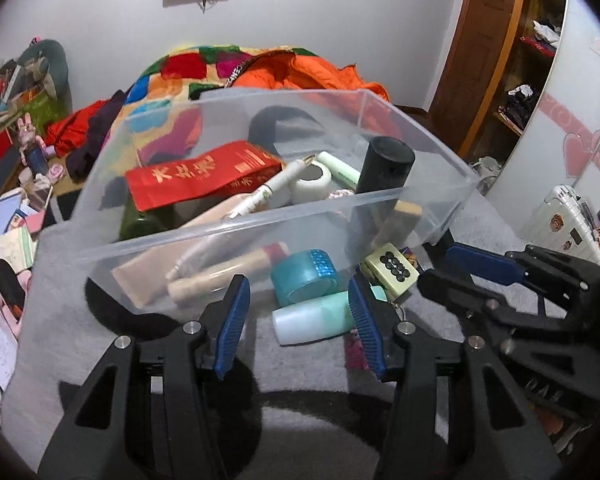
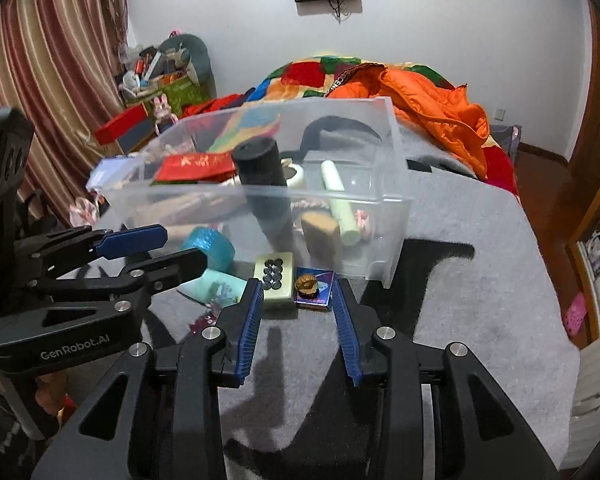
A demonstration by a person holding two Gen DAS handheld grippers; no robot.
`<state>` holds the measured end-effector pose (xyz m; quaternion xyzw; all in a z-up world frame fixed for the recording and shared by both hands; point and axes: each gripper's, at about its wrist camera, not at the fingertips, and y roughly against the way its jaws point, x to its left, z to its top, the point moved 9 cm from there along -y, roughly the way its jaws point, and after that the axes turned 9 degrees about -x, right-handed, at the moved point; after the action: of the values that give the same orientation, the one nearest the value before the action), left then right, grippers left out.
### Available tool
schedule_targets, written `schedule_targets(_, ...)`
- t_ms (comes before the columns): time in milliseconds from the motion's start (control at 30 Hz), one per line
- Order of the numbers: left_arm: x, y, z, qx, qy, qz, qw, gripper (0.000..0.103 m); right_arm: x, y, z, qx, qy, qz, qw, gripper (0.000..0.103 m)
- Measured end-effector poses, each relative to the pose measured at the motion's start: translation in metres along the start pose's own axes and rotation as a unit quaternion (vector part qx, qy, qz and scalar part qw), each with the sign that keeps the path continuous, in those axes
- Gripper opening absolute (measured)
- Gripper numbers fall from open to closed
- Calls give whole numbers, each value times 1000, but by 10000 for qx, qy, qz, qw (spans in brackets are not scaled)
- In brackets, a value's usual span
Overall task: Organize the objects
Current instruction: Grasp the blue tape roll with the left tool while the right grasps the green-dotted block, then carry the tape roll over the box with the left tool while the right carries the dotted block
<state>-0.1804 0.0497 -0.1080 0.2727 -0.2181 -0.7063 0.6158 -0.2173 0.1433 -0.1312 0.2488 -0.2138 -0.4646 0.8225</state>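
the left gripper [image 1: 298,318] is open; the pale mint bottle [image 1: 314,318] lies between its fingers, untouched, long axis crosswise. the right gripper [image 2: 296,312] is open, directly before the cream button box [image 2: 275,280] outside the clear plastic bin [image 2: 392,200]. each gripper is nearer its own item.

A clear bin [image 1: 420,200] is seen on a grey blanket [image 2: 480,280]. Inside it, a red packet with gold characters [image 1: 204,178] and a black cylinder [image 1: 384,164] are shown. At the bin's 6 o'clock, a teal glitter tape roll [image 1: 304,276], a mint bottle [image 1: 316,318] and a cream case with black dots [image 2: 274,280] are found. Blue ribbed pads [image 2: 250,328] are carried on black jaws. An orange jacket [image 2: 432,116] is laid at 12 o'clock.
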Motion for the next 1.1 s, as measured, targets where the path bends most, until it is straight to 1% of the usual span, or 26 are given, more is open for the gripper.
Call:
schedule_targets(133,-1,-7,2,38,142,-48,9999,53,-3,-1,1,-25,-58,-22,10000,33)
schedule_targets(233,-2,-9,1,47,377,-144,9992,53,-2,-4,0,35,-69,90,9999,33)
schedule_targets(300,-2,-11,-1,58,461,-110,9989,53,0,-4,0,23,0,19,10000,32)
schedule_targets(367,0,-14,-4,91,594,-127,9981,53,2,-5,0,32,31,48,10000,33)
schedule_targets(400,0,-14,-5,120,637,-139,9978,51,2,-6,0,37,40,63,10000,33)
schedule_targets(433,1,-15,-7,146,686,-168,9974,43,3,-6,0,43,67,71,9999,33)
schedule_targets(467,1,-17,-9,186,731,-176,9970,40,4,-7,0,53,97,76,9999,33)
schedule_targets(567,3,-15,-12,173,845,-237,9960,39,8,-9,0,94,176,115,9997,33)
schedule_targets(733,8,-6,-16,160,872,-311,9956,39,13,-16,4,115,323,91,9994,34)
schedule_targets(867,18,6,-23,87,829,-206,9963,39,19,-23,8,153,407,115,9990,34)
schedule_targets(1000,26,11,-31,162,951,-294,9949,39,25,-28,9,181,523,182,9983,34)
schedule_targets(1100,28,11,-35,201,985,-311,9944,39,27,-30,8,183,612,147,9979,34)
